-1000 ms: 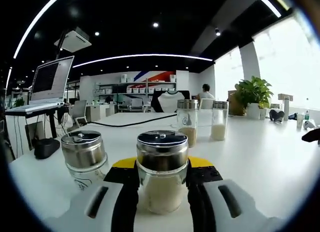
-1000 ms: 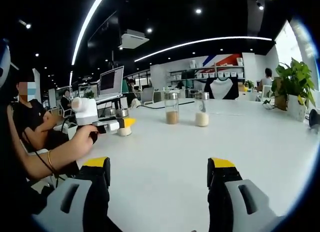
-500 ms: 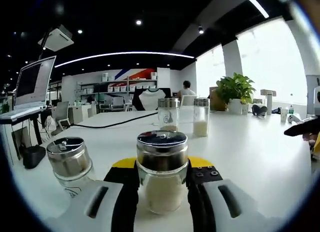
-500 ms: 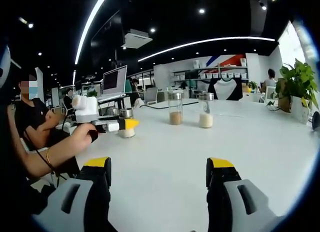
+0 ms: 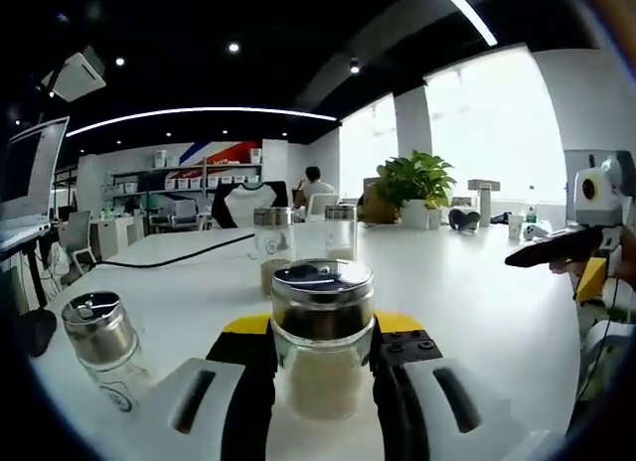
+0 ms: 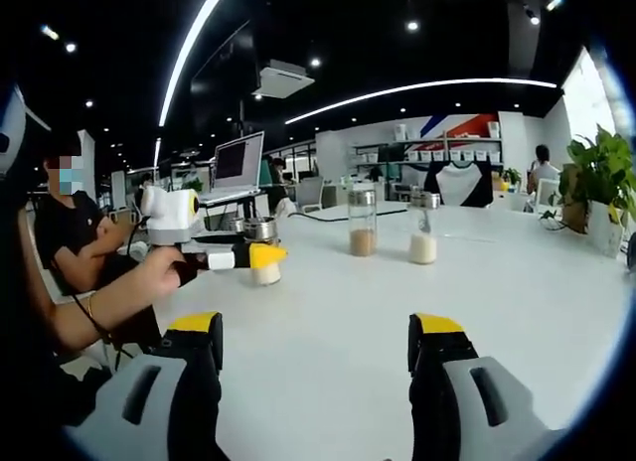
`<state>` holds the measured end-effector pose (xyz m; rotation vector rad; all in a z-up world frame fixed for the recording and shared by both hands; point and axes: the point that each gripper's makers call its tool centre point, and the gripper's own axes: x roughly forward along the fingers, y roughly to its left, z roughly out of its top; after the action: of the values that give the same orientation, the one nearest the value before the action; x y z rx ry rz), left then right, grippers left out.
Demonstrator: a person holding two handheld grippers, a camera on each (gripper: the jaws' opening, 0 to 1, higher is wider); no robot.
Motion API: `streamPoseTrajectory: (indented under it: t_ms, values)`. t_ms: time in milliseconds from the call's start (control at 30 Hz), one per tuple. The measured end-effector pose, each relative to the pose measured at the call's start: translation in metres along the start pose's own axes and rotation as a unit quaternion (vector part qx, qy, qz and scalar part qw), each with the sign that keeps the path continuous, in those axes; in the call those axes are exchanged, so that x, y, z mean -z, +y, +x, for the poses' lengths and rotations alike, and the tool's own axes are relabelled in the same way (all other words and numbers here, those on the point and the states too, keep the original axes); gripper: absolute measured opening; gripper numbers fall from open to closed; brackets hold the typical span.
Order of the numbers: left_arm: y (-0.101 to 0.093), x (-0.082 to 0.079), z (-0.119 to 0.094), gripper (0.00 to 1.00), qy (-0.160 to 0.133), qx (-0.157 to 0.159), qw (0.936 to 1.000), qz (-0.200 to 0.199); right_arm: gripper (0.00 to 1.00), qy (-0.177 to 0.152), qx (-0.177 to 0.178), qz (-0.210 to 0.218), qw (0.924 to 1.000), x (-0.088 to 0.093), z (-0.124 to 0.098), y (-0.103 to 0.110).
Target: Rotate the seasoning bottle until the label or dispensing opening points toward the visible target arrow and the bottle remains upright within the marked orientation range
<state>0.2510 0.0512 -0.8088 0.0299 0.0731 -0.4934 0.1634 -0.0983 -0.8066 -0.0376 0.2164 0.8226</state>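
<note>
A short glass seasoning bottle with a metal lid and pale powder stands upright on the white table, and my left gripper is shut on it. From the right gripper view, the same left gripper sits at the left in a person's hand, the bottle between its yellow-tipped fingers. My right gripper is open above bare tabletop, well to the right of the bottle. It also enters the left gripper view as the right gripper at the far right.
Another short lidded bottle stands at the near left. Two tall spice jars stand mid-table. A laptop is on a stand to the left, a potted plant at the right, a black cable across the far table.
The left gripper view has swung to the right with the bottle still in its jaws, so the second short bottle and tall jars slid left. The right gripper stays open.
</note>
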Motion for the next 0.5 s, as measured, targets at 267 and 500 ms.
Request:
streamPoseTrajectory:
  t_ms: [267, 500]
  values:
    - [-0.038, 0.005, -0.001, 0.37, 0.017, 0.095, 0.9954, 0.001, 0.77, -0.006, -0.008, 0.001, 0.9999, -0.002, 0.004, 0.007]
    - [-0.065, 0.01, 0.0, 0.37, 0.015, 0.138, 0.9903, -0.003, 0.77, -0.007, -0.013, 0.001, 0.9999, -0.002, 0.006, 0.011]
